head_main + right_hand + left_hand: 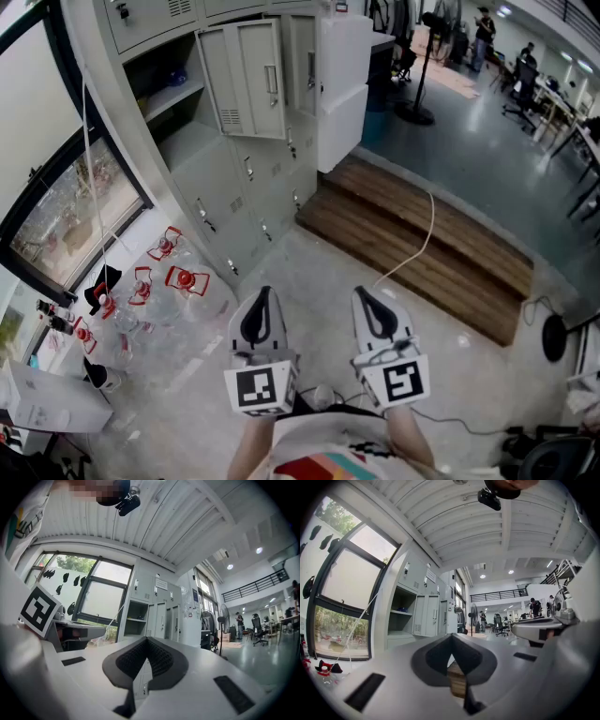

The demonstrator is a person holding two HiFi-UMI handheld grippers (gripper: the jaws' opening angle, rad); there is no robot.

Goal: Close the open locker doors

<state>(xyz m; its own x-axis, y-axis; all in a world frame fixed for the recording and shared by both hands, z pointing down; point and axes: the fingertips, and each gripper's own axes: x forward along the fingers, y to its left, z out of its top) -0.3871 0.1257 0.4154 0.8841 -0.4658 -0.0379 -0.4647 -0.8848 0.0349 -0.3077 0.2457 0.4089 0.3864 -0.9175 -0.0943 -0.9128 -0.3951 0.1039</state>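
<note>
Locker bank (pixel 234 187) had one door (pixel 248 80) open, task unstarted; left gripper (pixel 262 305) and right gripper (pixel 371 305) pressed together, empty, well away.

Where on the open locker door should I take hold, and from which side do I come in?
Take the open door at its free edge by the vertical handle, probably farthest from the hinge. It stands swung out beside the open compartment, so come from the room side and push it in.
</note>
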